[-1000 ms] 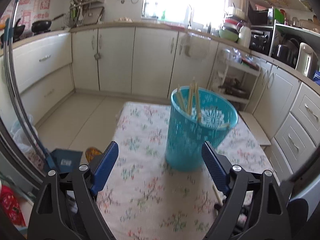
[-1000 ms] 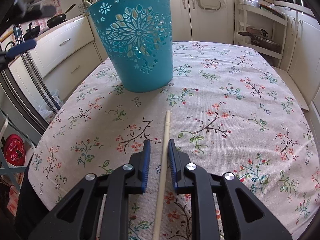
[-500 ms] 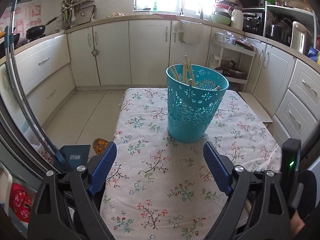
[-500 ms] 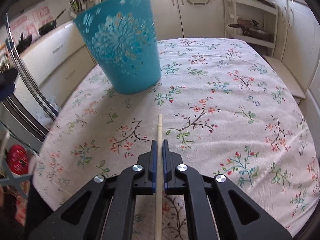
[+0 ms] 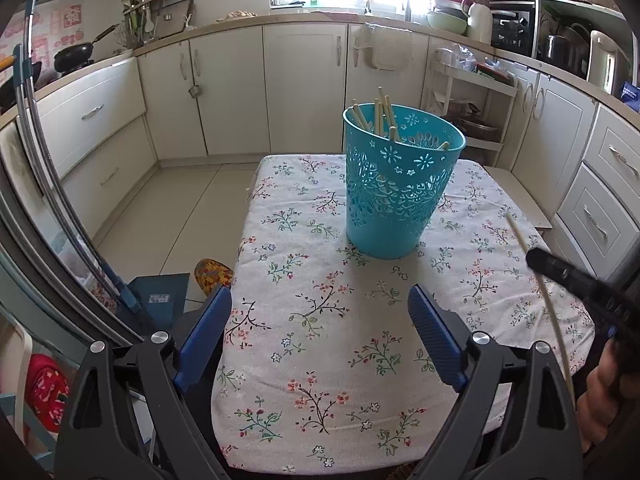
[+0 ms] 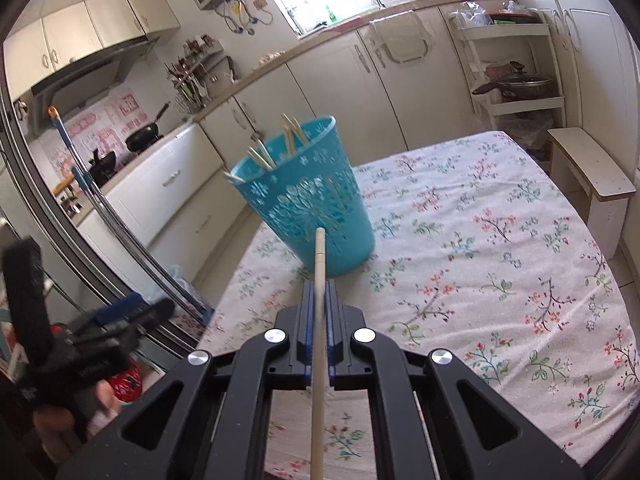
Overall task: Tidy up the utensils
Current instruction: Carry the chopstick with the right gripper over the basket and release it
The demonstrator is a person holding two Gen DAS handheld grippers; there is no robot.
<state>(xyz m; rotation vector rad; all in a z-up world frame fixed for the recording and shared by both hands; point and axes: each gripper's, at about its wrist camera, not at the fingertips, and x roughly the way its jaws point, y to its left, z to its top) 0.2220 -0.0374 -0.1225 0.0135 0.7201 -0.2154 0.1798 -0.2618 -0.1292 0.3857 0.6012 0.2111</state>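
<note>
A teal openwork basket [image 5: 400, 188] [image 6: 308, 208] stands upright on the flowered tablecloth [image 5: 320, 320], with several pale wooden chopsticks leaning inside it. My right gripper [image 6: 319, 288] is shut on one more chopstick [image 6: 319, 256], lifted off the cloth, its tip pointing at the basket's near wall. In the left wrist view that chopstick [image 5: 518, 236] and the right gripper [image 5: 536, 262] come in from the right edge. My left gripper [image 5: 318, 312] hovers open over the table's near part, nothing between its fingers.
The table [image 6: 520, 240] sits in a kitchen with cream cabinets [image 5: 304, 88] behind and to both sides. A low wooden bench [image 6: 588, 176] stands past the table's right side. A blue box and a slipper [image 5: 212, 274] lie on the floor at left.
My right gripper closed on the chopstick that lay on the cloth and raised it, tilting toward the basket. The left gripper drew back from the basket and stayed open.
</note>
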